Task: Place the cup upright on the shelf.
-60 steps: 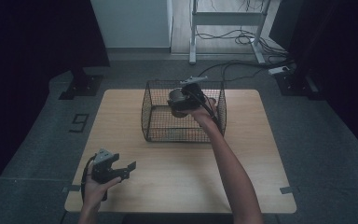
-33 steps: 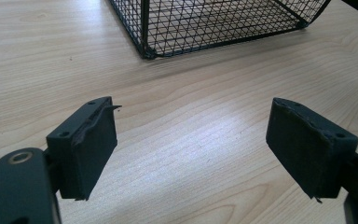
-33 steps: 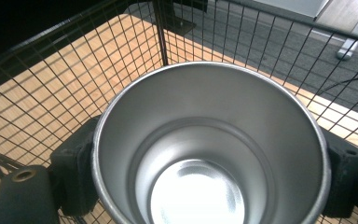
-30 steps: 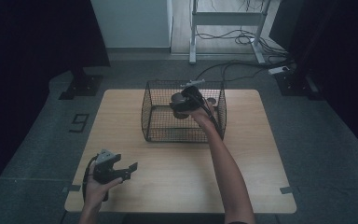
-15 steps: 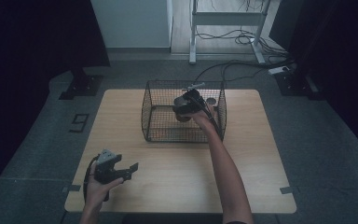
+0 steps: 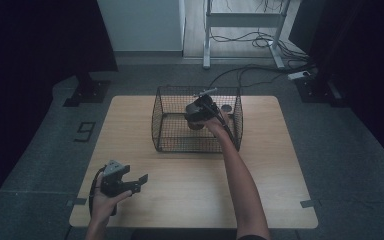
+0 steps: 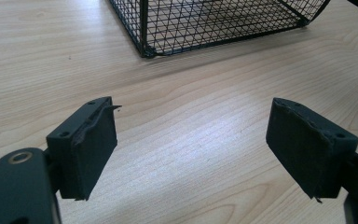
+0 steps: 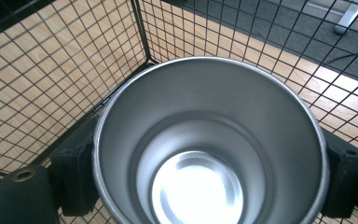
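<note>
One steel cup (image 8: 209, 154) is pinched between the jaws of the right gripper (image 8: 209, 186), a pad pressed against each side of its wall, so the open mouth faces straight up at that gripper's camera. It's a plain brushed-metal cup with a shiny round bottom, and no logo or print can be made out anywhere inside it. In the high view the right gripper (image 6: 199, 113) is seen held inside the one black wire basket (image 6: 167, 135), toward its back right corner, with the cup mostly hidden under the hand. Basket mesh is seen all around and beyond the cup in the right gripper view (image 8: 51, 70).

A single small dark round thing (image 6: 226, 108) sits just past the right gripper near the basket's far wall; what it is can't be told.

The left gripper (image 7: 191, 154) is held well apart from all that, near the front left edge of the one wooden table (image 6: 275, 165). Its two jaws are spread wide with nothing between them but bare tabletop, and the basket's near corner (image 7: 144, 46) lies ahead of them. In the high view it (image 6: 130, 181) is seen gripped by the left hand (image 6: 102, 202).

The only writing found is a "9" mark (image 6: 85, 131) on the floor, off to the left of the table.
</note>
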Demonstrator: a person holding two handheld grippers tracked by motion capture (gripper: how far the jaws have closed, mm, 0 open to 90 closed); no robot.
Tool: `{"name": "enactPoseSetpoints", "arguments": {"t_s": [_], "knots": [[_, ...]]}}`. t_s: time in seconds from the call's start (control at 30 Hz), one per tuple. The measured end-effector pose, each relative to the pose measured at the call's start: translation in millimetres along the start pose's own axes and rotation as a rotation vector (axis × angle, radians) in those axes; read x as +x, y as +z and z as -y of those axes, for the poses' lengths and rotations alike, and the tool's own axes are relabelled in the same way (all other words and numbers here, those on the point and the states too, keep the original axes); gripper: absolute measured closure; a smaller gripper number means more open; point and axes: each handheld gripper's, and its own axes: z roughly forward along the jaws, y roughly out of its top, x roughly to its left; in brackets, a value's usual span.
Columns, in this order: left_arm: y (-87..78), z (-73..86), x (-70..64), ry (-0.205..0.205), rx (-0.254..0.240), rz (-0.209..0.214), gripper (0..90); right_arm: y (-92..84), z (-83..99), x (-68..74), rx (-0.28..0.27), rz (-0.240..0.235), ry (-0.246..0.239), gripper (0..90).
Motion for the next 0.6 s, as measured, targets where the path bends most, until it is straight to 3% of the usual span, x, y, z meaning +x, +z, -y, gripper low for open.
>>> {"name": "enactPoseSetpoints", "arguments": {"t_s": [0.6], "knots": [[-5.5, -0.6, 3.1, -0.01, -0.016, -0.005, 16.5, 20.6, 3.0, -6.7, 0.068, 0.008, -0.006, 14.2]]}}
